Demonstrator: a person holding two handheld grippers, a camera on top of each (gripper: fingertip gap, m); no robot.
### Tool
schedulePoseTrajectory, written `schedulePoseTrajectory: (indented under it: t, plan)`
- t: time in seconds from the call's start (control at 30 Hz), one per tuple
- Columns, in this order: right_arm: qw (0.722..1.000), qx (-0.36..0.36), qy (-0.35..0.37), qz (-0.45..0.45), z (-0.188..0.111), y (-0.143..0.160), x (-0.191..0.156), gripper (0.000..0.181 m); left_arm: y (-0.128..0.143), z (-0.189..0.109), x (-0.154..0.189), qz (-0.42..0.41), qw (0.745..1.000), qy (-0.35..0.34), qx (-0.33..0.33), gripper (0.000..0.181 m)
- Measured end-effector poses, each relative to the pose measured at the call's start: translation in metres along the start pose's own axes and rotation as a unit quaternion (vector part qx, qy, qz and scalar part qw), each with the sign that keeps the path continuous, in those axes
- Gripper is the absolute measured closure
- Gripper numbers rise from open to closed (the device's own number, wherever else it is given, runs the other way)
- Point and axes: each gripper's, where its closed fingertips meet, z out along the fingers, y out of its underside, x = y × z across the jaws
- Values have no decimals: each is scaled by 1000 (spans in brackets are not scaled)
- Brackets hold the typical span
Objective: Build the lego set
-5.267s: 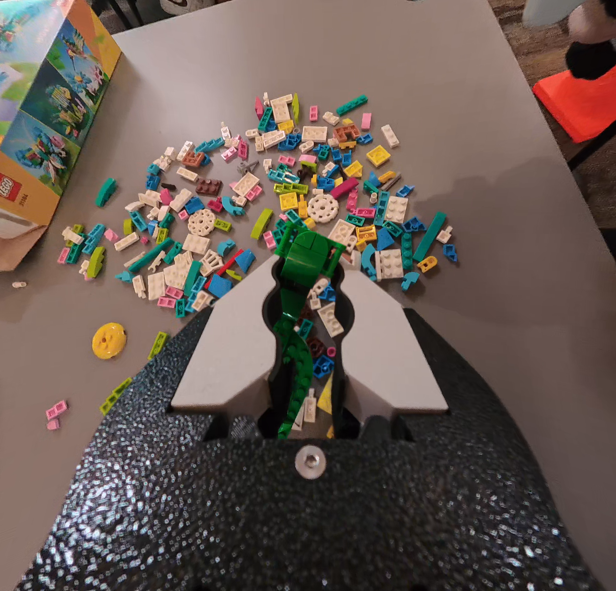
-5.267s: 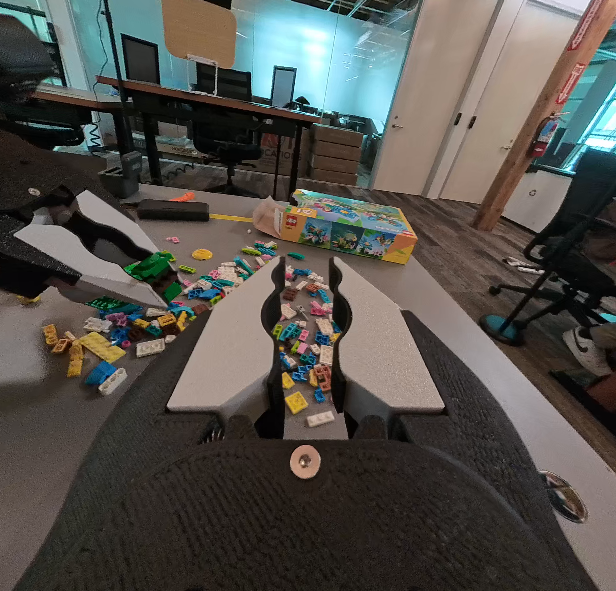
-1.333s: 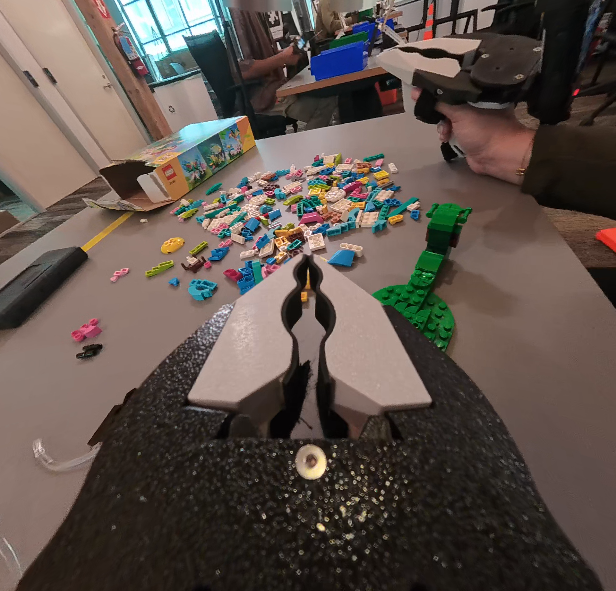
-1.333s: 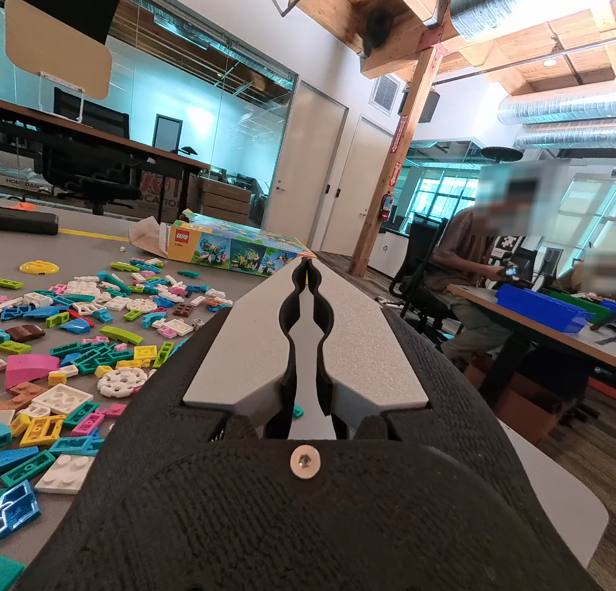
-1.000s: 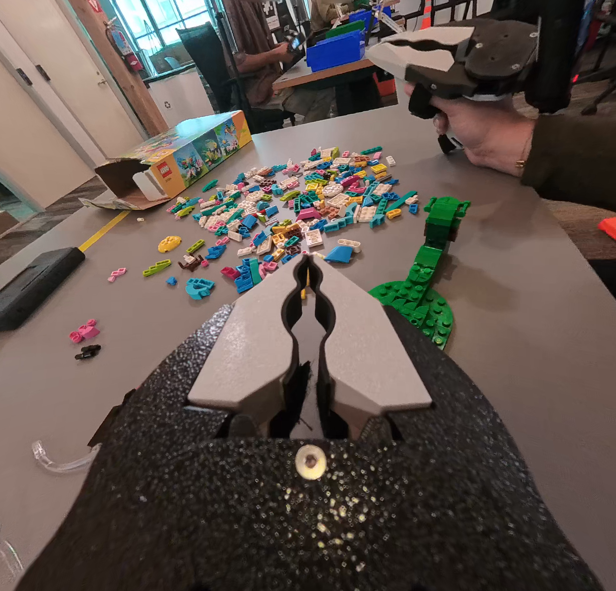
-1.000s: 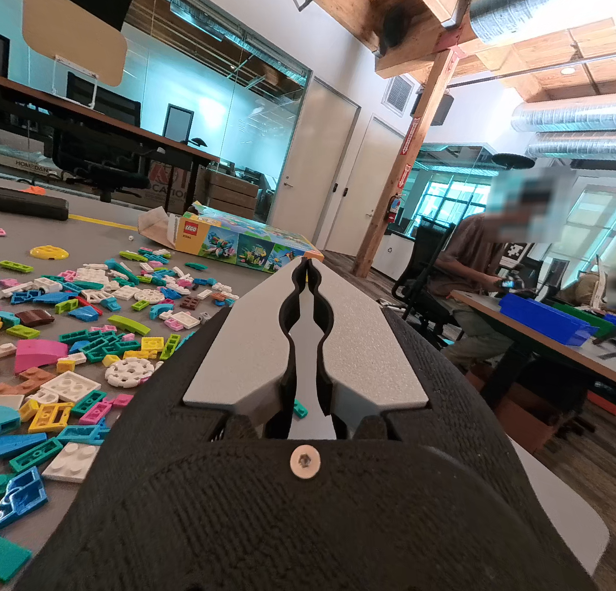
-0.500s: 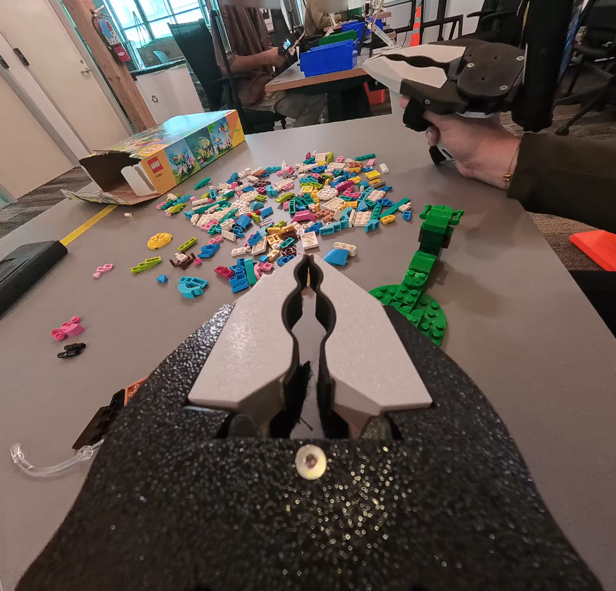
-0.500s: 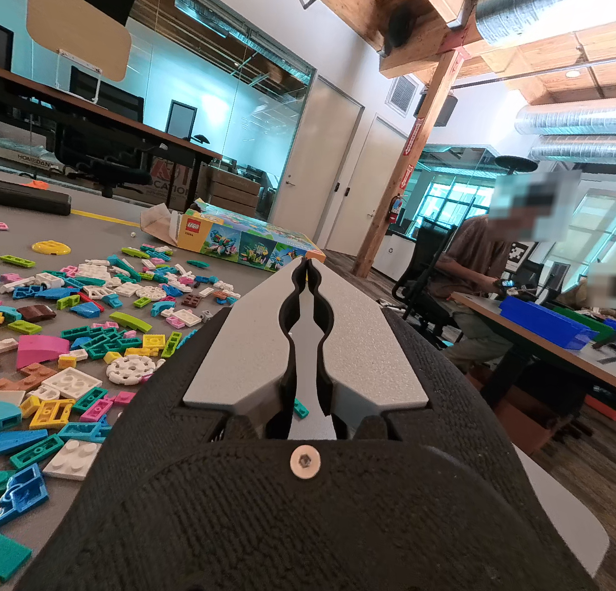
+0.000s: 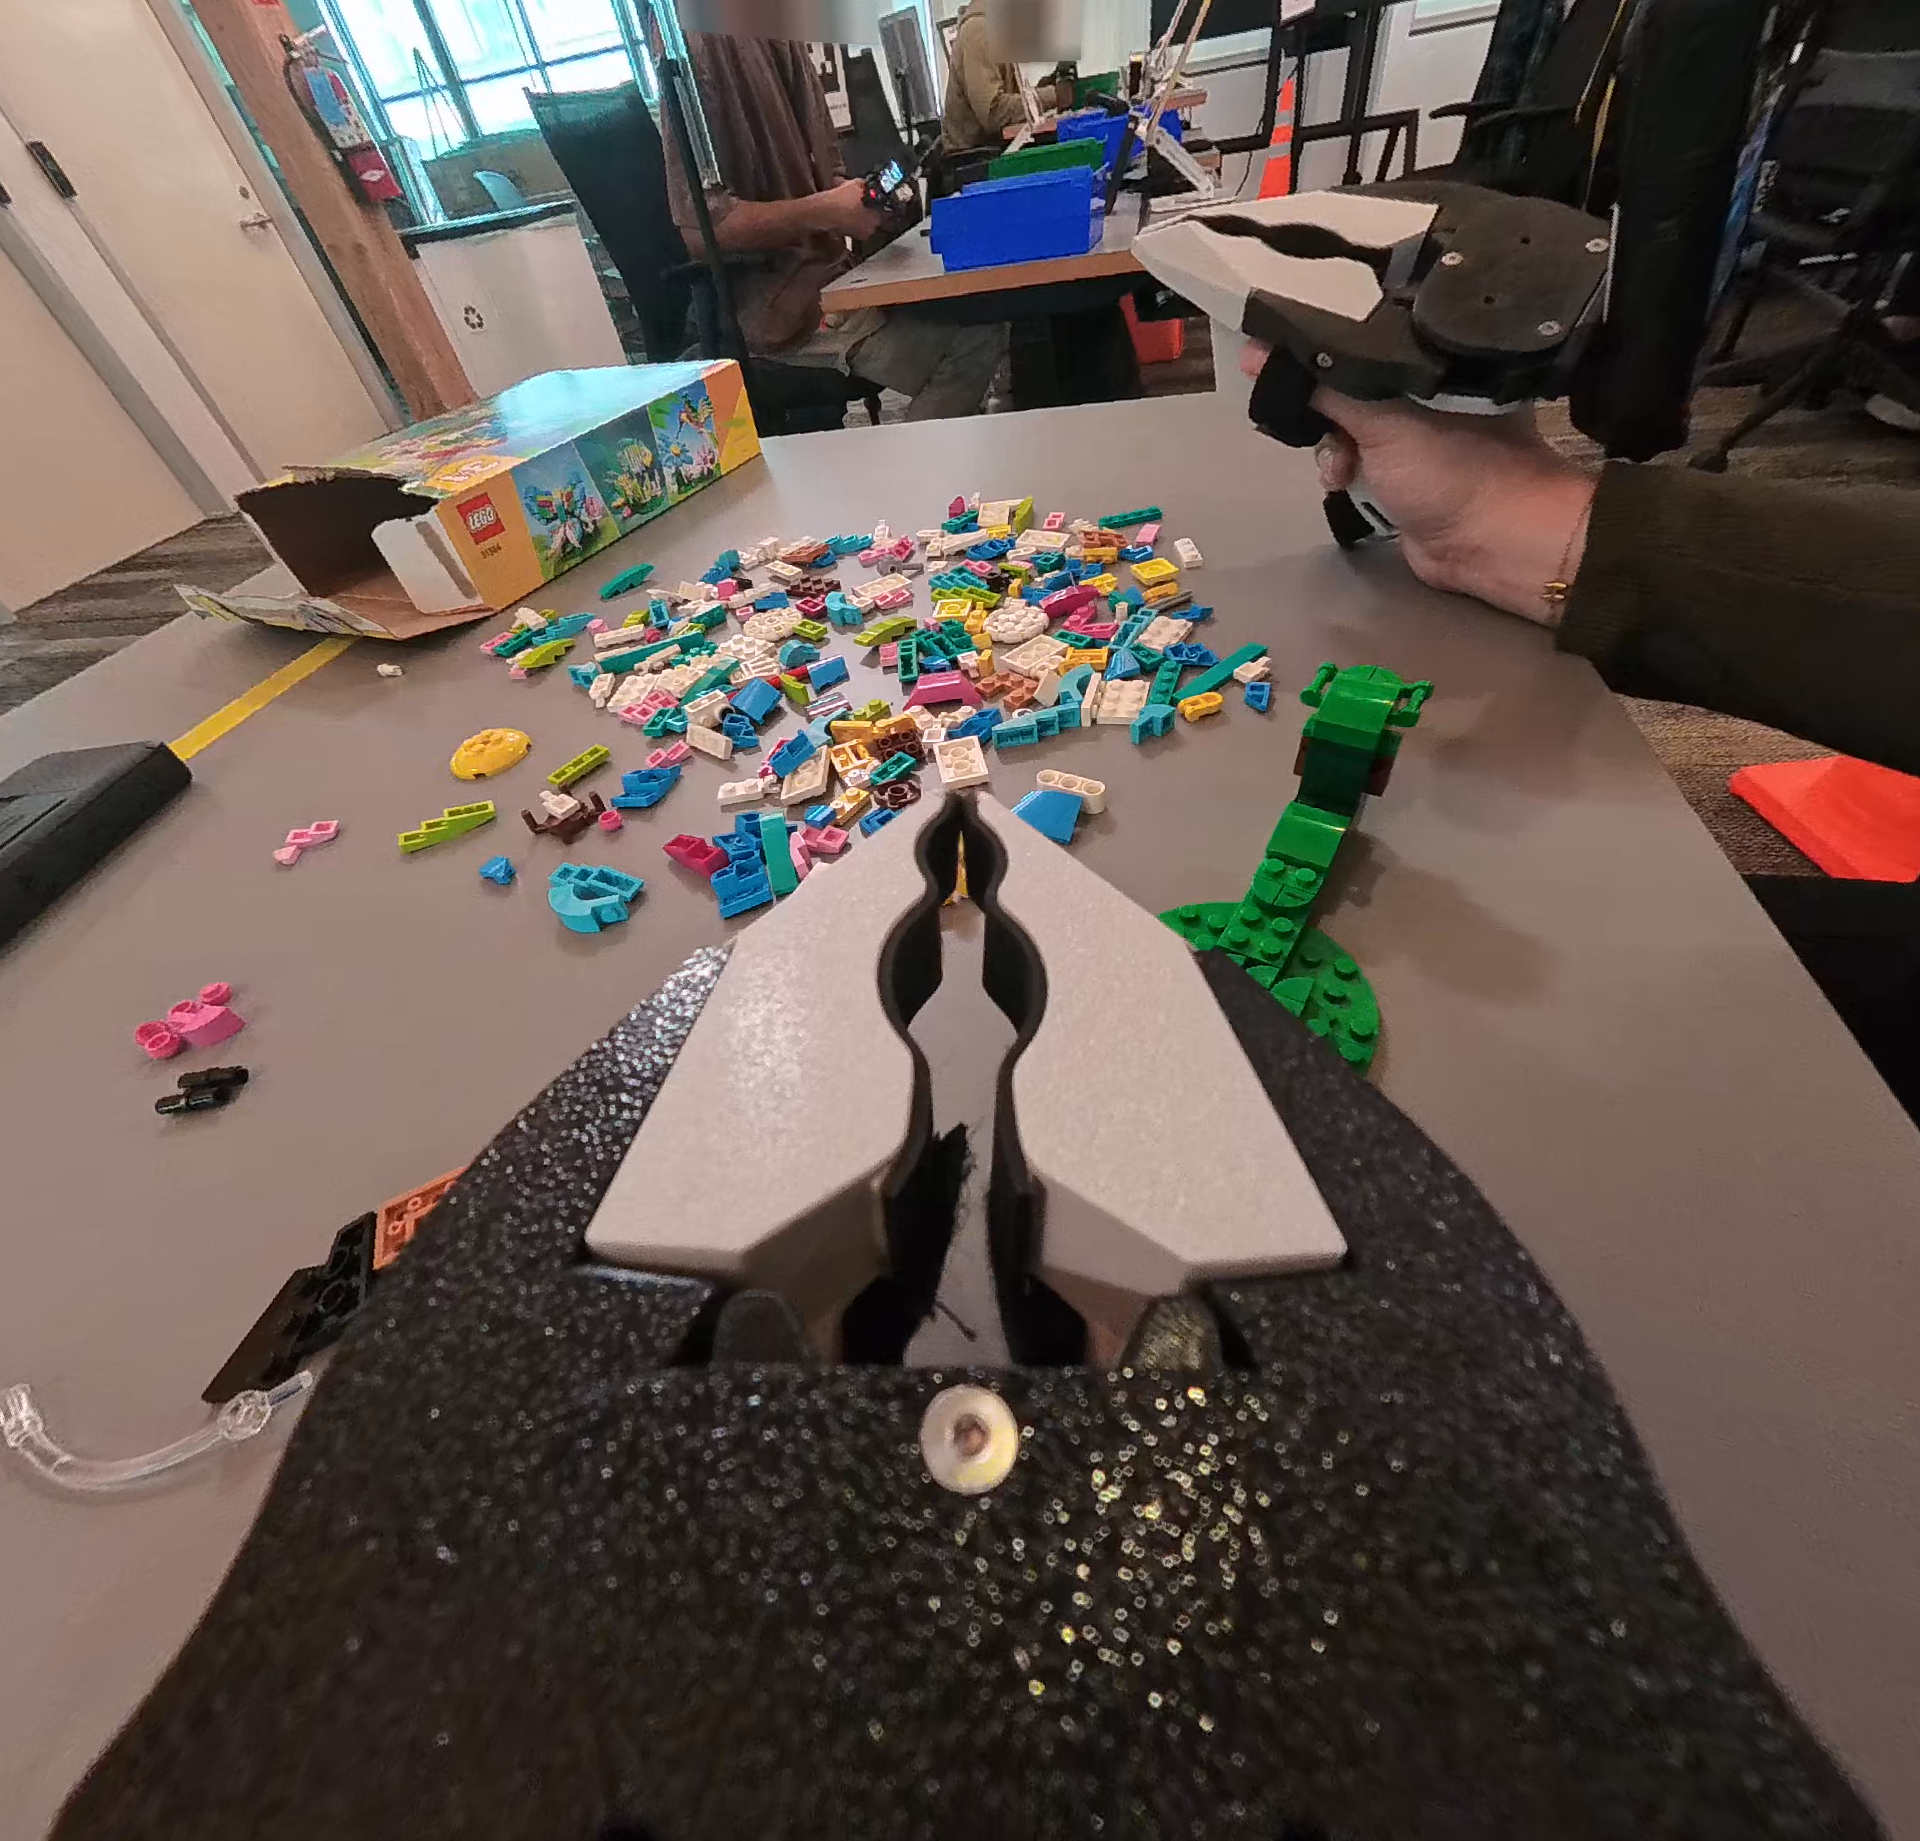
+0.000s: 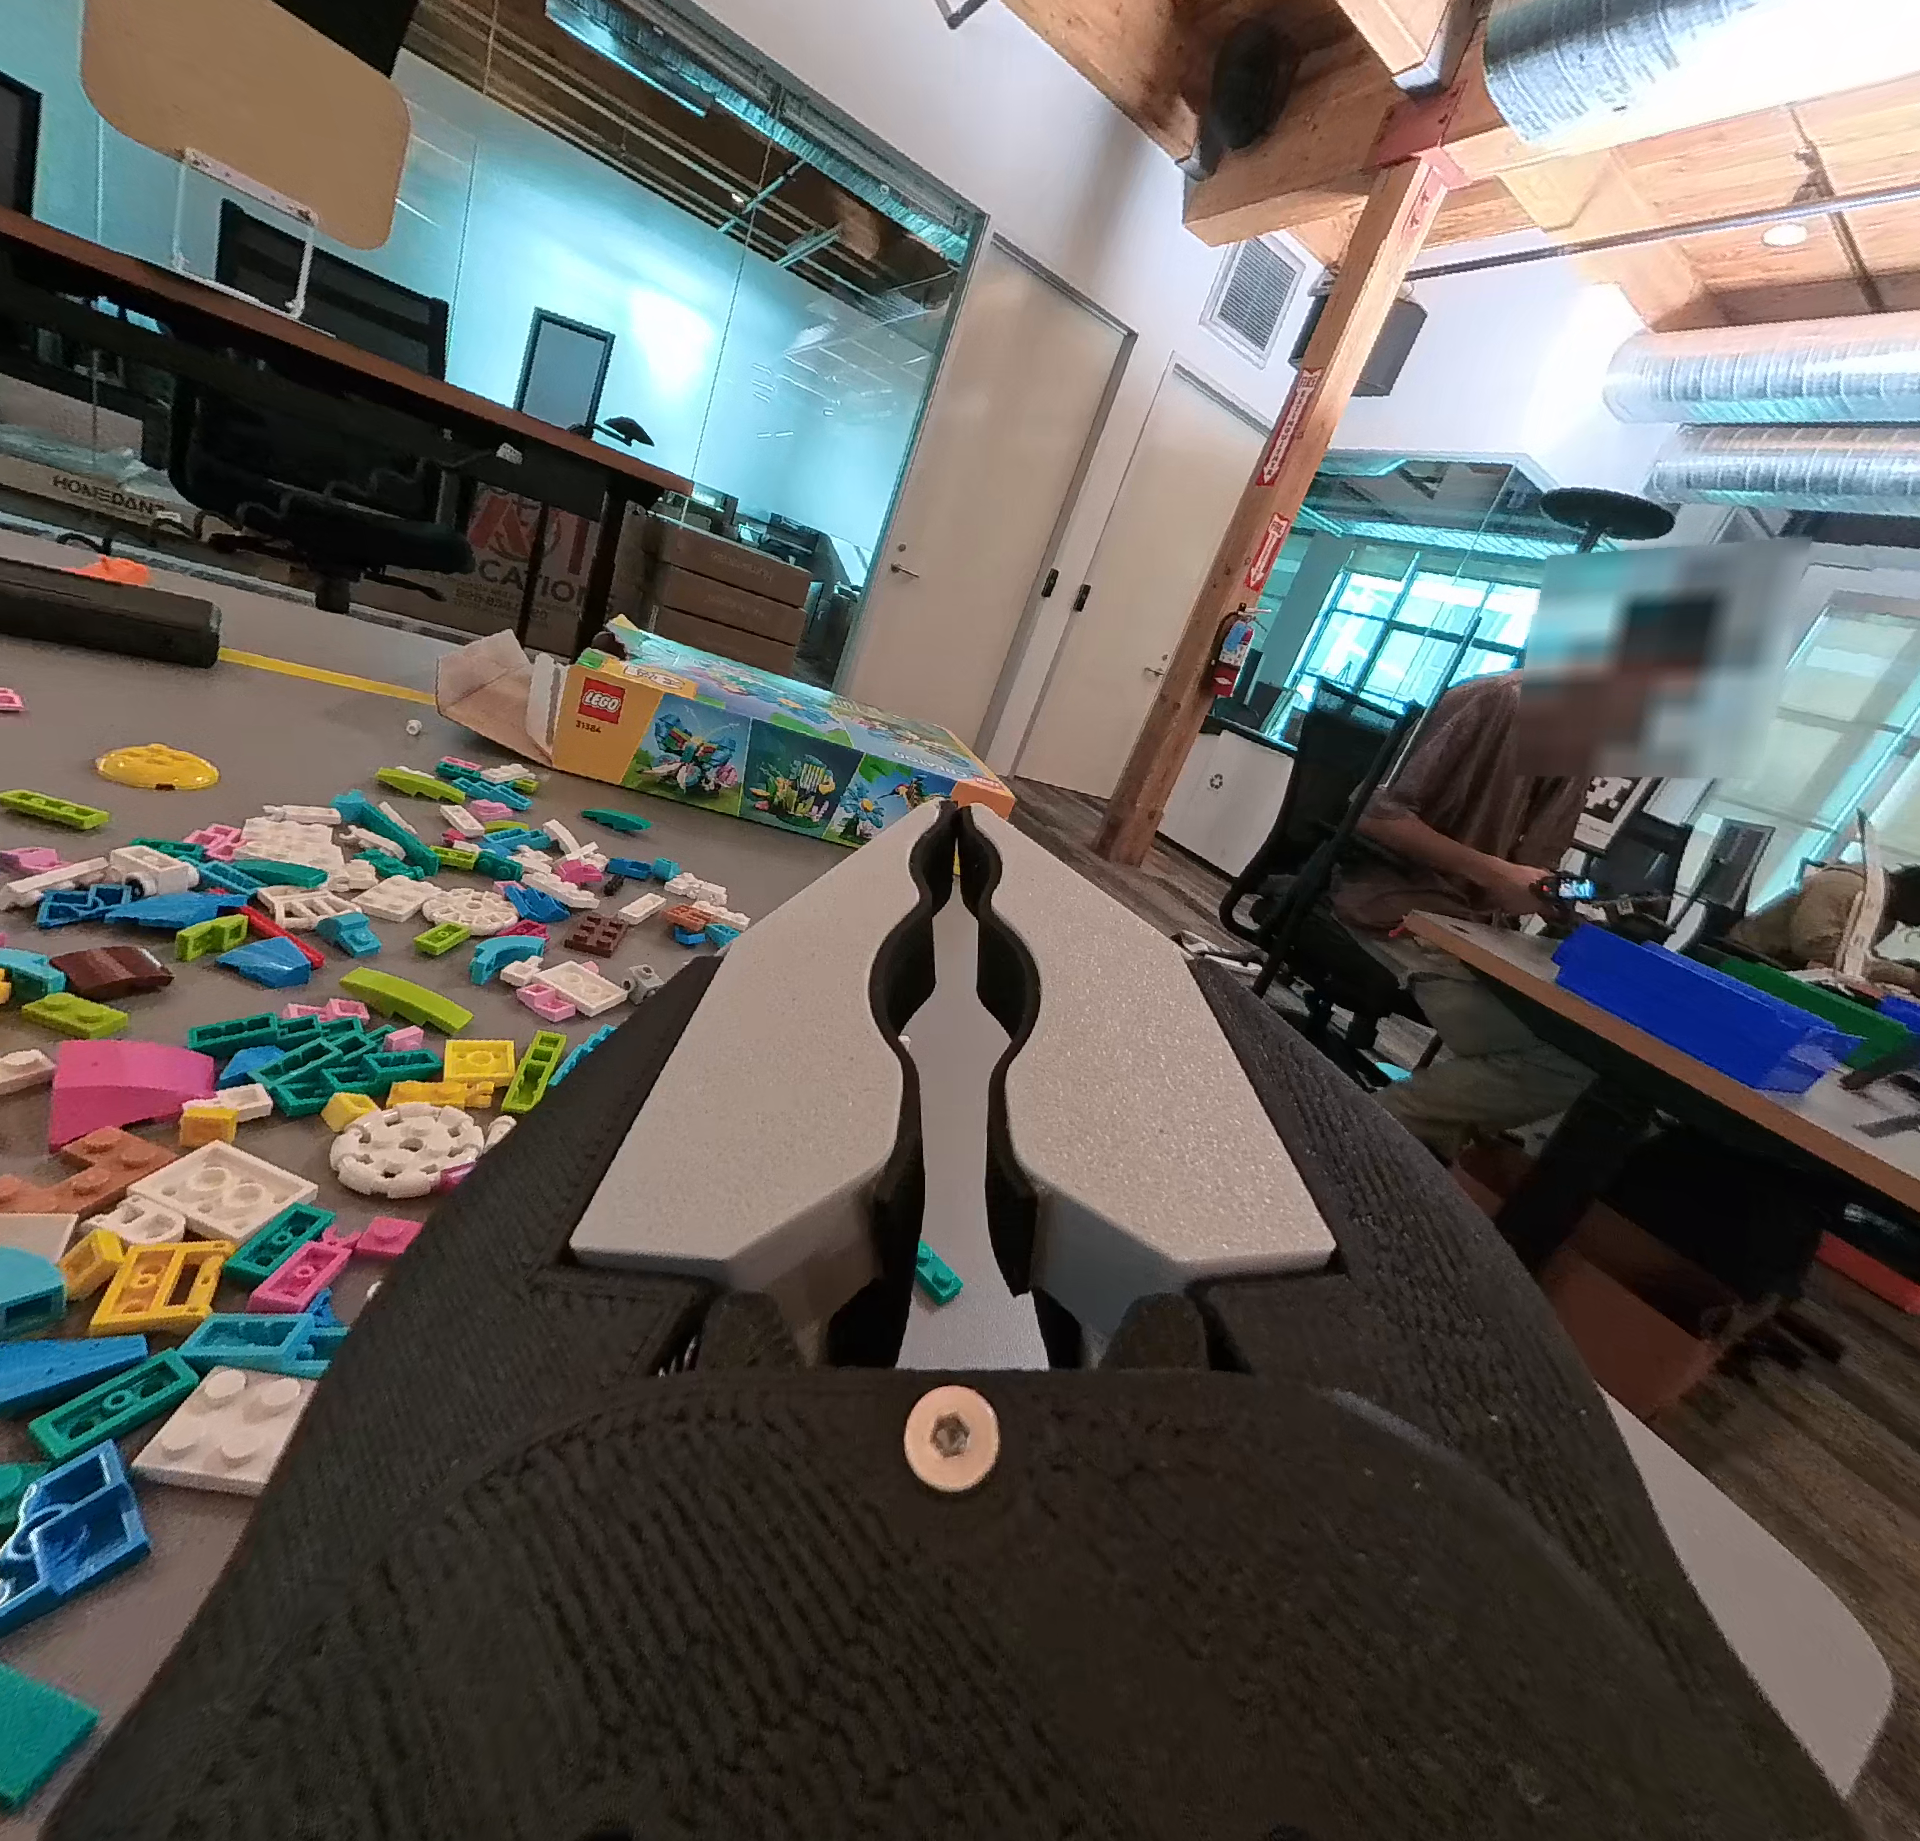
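A green lego build [image 9: 1311, 856], a stem on a round green base, lies on the grey table [image 9: 1507, 1220] to the right of my left gripper [image 9: 961, 804]. The left gripper is shut and empty, held low over the table near the front of the loose brick pile [image 9: 883, 659]. My right gripper [image 10: 954, 823] is shut and empty, raised above the table's right side; it also shows in the left wrist view [image 9: 1226, 245], held in a hand. The pile of coloured bricks [image 10: 291, 1012] spreads to its left.
An opened lego box [image 9: 520, 503] lies at the back left, also in the right wrist view [image 10: 748, 742]. Stray pieces lie left: a yellow dish [image 9: 490, 752], pink bricks [image 9: 187, 1028], a black piece [image 9: 203, 1087], a clear tube [image 9: 114, 1459]. A black bar [image 9: 73, 815] sits far left. One gripper's finger ends stand about 30 cm off the other's. To the black piece [image 9: 203, 1087]: left tips about 20 cm, right tips about 40 cm.
The green build, held in my left gripper 5 seconds ago, now lies on the table. Both grippers have shut. Over the last second the left view has drifted slightly back and the right gripper barely moved.
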Motion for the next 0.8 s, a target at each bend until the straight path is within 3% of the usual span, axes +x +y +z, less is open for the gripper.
schedulePoseTrajectory:
  t: [0.27, 0.47, 0.6, 0.7, 0.8]
  plan:
    - [1000, 0, 0, 0, 0, 0, 0, 181, 1, 1, 5, 20, 1000, 4, -4, 181]
    - [1000, 1, 1, 3, 0, 0, 1, 181, 9, 6, 24, 143, 989, -12, -25, 181]
    - [1000, 2, 1, 3, 0, 0, 1, 181, 8, 7, 29, 161, 987, -13, -23, 181]
    - [1000, 2, 2, 5, -1, 0, 1, 181, -2, -5, 7, 154, 985, -78, -3, 181]
    - [1000, 3, 1, 7, 0, -1, 1, 181, -13, -41, -39, 139, 969, -206, 8, 172]
